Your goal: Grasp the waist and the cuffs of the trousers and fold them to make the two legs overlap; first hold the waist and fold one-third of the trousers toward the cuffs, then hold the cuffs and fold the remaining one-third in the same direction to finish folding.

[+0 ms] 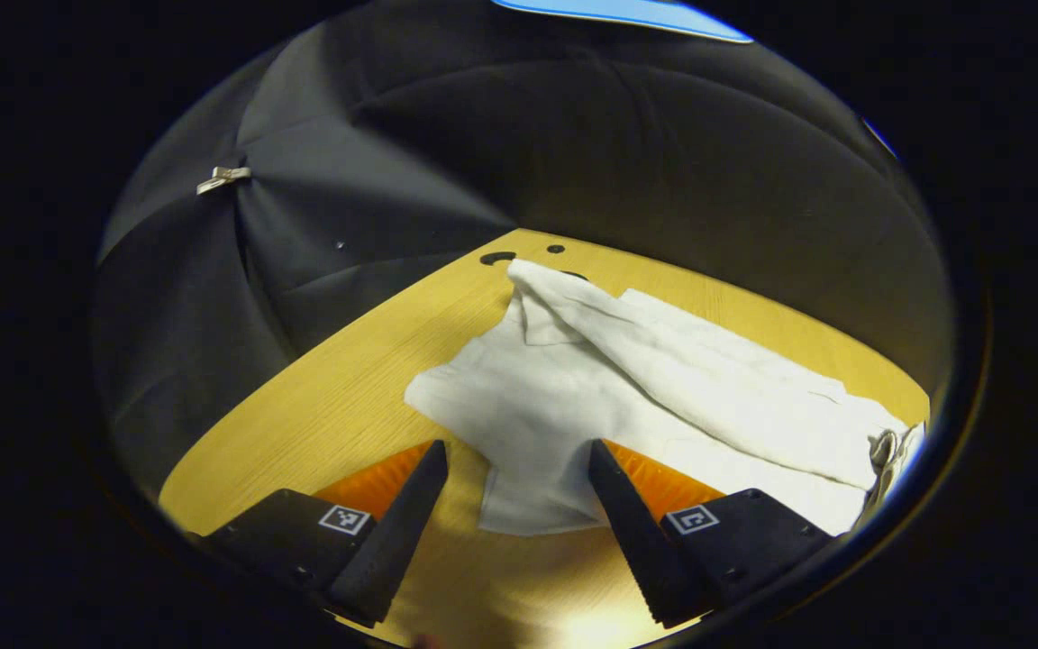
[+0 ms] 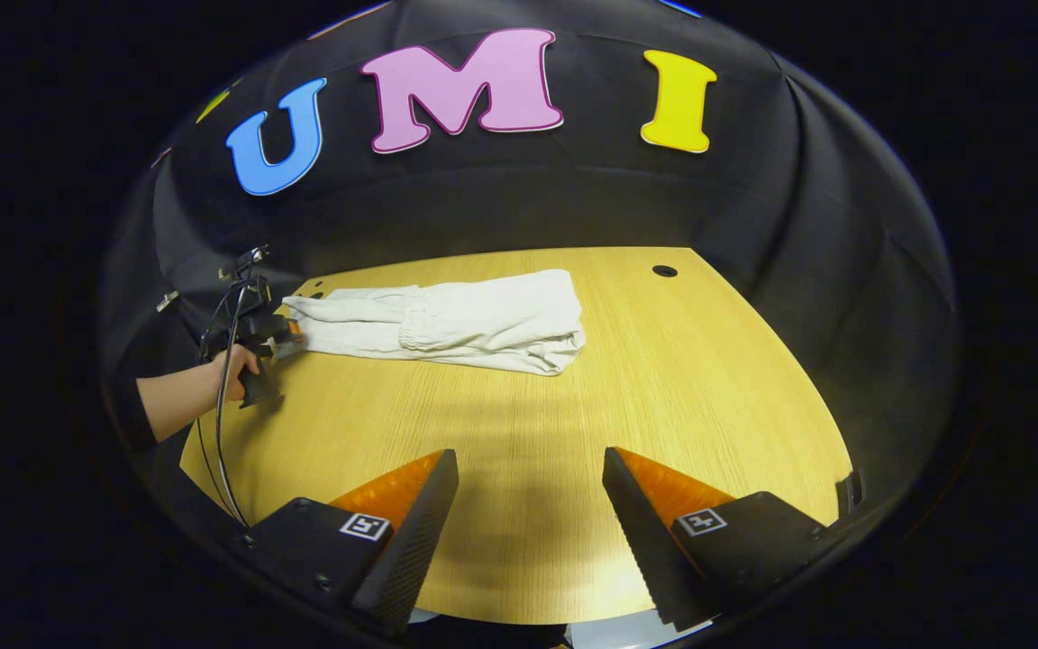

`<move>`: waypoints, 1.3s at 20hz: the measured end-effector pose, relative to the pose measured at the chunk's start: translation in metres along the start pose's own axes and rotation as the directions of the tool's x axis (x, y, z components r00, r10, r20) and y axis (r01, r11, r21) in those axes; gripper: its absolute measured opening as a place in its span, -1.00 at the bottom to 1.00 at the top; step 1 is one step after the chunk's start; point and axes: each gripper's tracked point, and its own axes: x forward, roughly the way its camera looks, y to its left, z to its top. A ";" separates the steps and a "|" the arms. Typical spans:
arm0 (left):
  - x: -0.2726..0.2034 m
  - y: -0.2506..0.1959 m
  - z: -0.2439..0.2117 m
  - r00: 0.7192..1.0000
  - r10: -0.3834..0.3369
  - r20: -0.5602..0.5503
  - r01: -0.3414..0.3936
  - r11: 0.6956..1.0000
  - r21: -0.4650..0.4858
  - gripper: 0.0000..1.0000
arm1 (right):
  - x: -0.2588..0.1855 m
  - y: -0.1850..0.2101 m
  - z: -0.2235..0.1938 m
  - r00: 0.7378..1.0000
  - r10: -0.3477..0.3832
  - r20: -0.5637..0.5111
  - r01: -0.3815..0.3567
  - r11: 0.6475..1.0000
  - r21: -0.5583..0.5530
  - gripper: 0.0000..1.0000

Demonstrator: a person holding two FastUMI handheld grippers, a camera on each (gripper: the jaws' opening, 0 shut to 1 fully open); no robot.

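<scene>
Left gripper (image 1: 517, 469): fingers spread, empty, poised at near cuff end. Right gripper (image 2: 530, 478): fingers spread, empty, over bare table (image 2: 573, 433), well apart from cloth. Trousers (image 2: 456, 323): off-white, creased, legs overlapped, lying far-left on table. Risk: pinching one layer only, letting legs slide askew.

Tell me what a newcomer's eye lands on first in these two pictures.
First comes the pale off-white cloth trousers, lying lengthwise on the yellow wooden table near its far edge, already folded over on themselves. In the left gripper view the left gripper stands open right at one end of the cloth. In the right gripper view the right gripper hangs open over bare table, well short of the trousers, while a hand holds the other gripper at the cloth's far end.
</scene>
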 end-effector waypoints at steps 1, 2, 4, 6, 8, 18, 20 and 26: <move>-0.001 -0.002 -0.002 1.000 -0.001 0.000 0.001 1.000 0.018 1.00 | 0.000 0.000 0.001 1.000 -0.002 -0.001 0.002 1.000 0.003 0.98; 0.002 -0.004 -0.001 1.000 -0.011 0.006 0.011 0.999 0.030 1.00 | -0.001 -0.002 0.000 1.000 -0.006 -0.001 0.006 1.000 0.007 0.98; 0.006 -0.009 0.000 1.000 -0.019 0.012 0.019 0.999 0.041 1.00 | -0.004 -0.004 -0.004 1.000 -0.015 -0.003 0.015 1.000 0.009 0.98; 0.007 -0.018 0.000 0.998 -0.057 0.010 0.056 0.996 0.073 0.99 | -0.005 -0.006 -0.007 1.000 -0.022 -0.008 0.022 1.000 0.010 0.98; 0.008 -0.026 0.000 0.997 -0.078 0.012 0.076 0.991 0.111 0.51 | -0.007 -0.008 -0.010 0.999 -0.031 -0.014 0.032 0.999 0.014 0.98; 0.005 -0.049 -0.003 0.982 -0.188 -0.015 0.187 0.969 0.159 -0.87 | -0.021 -0.015 -0.020 0.998 -0.053 -0.028 0.053 0.999 0.007 0.98; 0.004 -0.053 -0.004 0.974 -0.223 -0.031 0.225 0.966 0.128 -0.88 | -0.022 -0.014 -0.018 0.998 -0.053 -0.021 0.054 0.998 0.013 0.98; -0.022 -0.060 0.013 0.951 -0.308 0.009 0.307 0.946 -0.103 -0.89 | -0.033 -0.023 0.000 0.997 -0.073 0.027 0.072 0.997 0.037 0.98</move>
